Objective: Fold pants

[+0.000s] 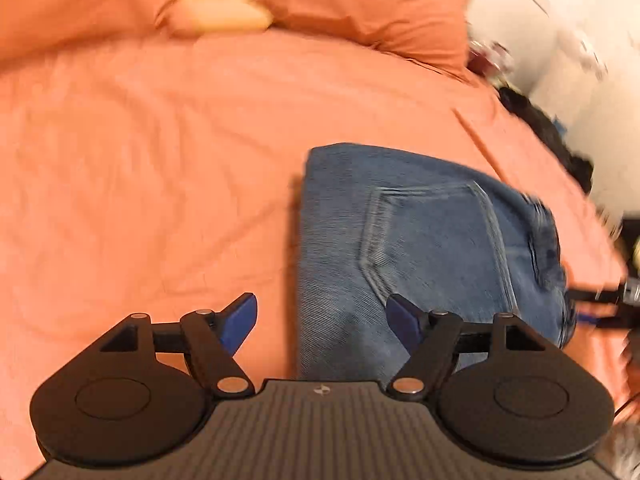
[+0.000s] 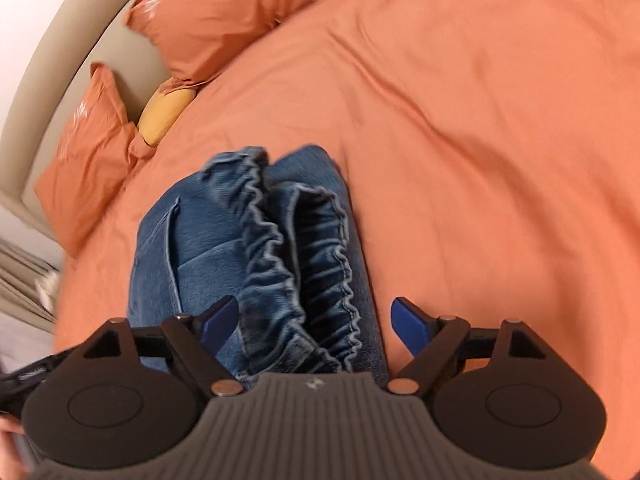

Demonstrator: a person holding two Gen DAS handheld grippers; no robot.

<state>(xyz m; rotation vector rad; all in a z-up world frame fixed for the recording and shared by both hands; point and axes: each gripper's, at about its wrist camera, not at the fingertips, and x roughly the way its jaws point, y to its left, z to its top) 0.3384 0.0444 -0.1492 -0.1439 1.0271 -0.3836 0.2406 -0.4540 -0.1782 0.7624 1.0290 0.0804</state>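
Both grippers hang over a bed with their blue-padded jaws spread wide and nothing between the pads. Seen from the left wrist, the left gripper points down at the orange duvet; its left pad is over bare cover, and its right pad is over the near left part of the folded jeans. The jeans lie flat as a compact blue denim block, back pocket facing up, to the right of centre on the duvet and near the bed's right edge. Two orange pillows sit at the far end with a yellow cushion between them.

From the right wrist view, the right gripper is equally wide open and holds nothing. Its left pad hovers over the denim, its right pad over the duvet just beside the jeans. The gathered elastic waistband faces this camera, doubled over itself. Farther back on the left are the pillows, the cushion and a beige headboard.
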